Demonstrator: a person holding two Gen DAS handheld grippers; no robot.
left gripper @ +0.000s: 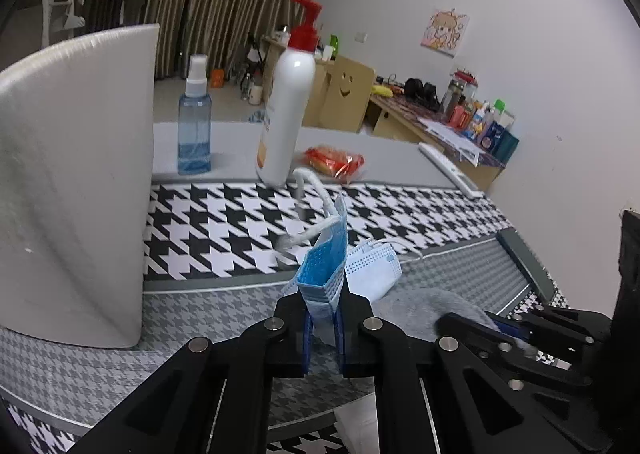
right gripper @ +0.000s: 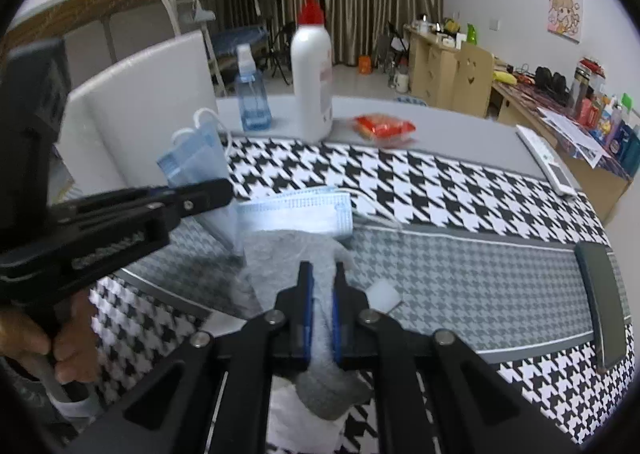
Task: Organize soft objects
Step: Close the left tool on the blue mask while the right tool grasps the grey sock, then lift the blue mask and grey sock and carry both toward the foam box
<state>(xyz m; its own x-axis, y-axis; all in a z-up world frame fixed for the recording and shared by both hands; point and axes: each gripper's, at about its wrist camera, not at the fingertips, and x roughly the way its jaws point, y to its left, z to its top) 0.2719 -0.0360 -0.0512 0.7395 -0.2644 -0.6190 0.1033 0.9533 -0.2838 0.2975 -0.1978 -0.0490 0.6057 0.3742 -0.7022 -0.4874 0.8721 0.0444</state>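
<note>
Left gripper [left gripper: 323, 308] is clamping a folded blue face mask [left gripper: 326, 254], jaws pinched tight on its lower edge. The mask is standing upright out of the gripper, lifted above the counter [right gripper: 460, 286], its dotted blue outer side facing the camera and the paler lining showing at the fold. Its white ear loop [left gripper: 312, 205] is curling up and back from the top edge. In the right wrist view the same mask [right gripper: 196, 161] is sticking up past the tip of the left gripper [right gripper: 216, 189], in front of the white upright panel [right gripper: 140, 101].

Right gripper [right gripper: 322, 290] is squeezing a grey sock [right gripper: 288, 250], jaws narrow with the fuzzy knit bunched between the blue pads [right gripper: 307, 306]. One end of the sock is hanging below the gripper; the rest is lying forward on the grey houndstooth strip of the counter cloth.

A second face mask [right gripper: 296, 211] is lying flat on the counter, touching the far end of the sock; pale blue, pleated, with a white ear loop trailing right onto the black-and-white houndstooth. A small white pad [right gripper: 384, 296] is sitting just right of the gripper.

Further back: blue spray bottle [right gripper: 252, 93], white pump bottle [right gripper: 312, 69] with red top, red snack packet [right gripper: 384, 127], white remote [right gripper: 546, 159] near the right edge. A hand [right gripper: 60, 350] is gripping the left gripper's handle.
</note>
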